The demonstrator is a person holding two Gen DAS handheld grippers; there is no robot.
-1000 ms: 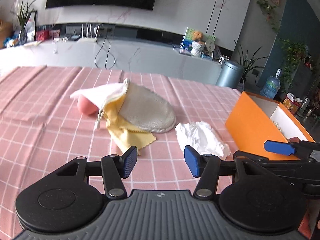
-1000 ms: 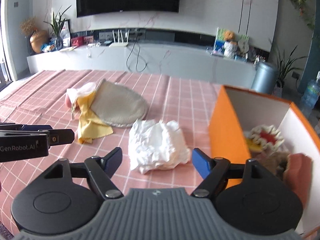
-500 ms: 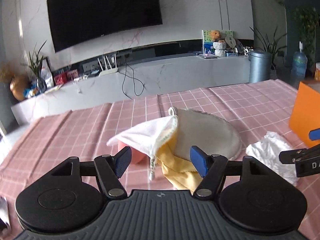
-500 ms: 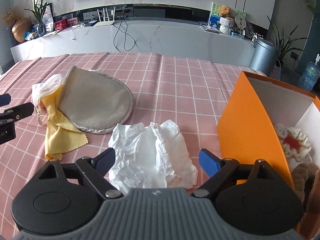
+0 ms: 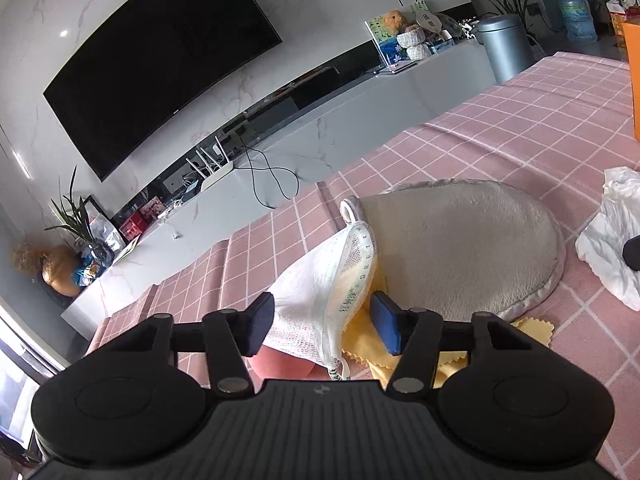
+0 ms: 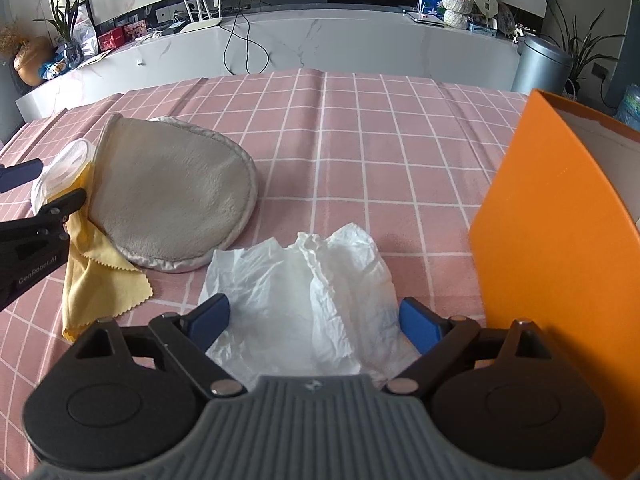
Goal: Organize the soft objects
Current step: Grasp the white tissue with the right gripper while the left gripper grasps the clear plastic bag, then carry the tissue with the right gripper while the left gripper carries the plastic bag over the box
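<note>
Mesh bag sits between left claw pads (spread apart, unclamped).

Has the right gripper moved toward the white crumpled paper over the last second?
Yes. The right gripper has come forward and down: the white crumpled paper, lying beside the orange box, now sits between its open fingers instead of ahead of them.

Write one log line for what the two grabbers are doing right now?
left gripper: open around white mesh bag | right gripper: open over white tissue
</note>
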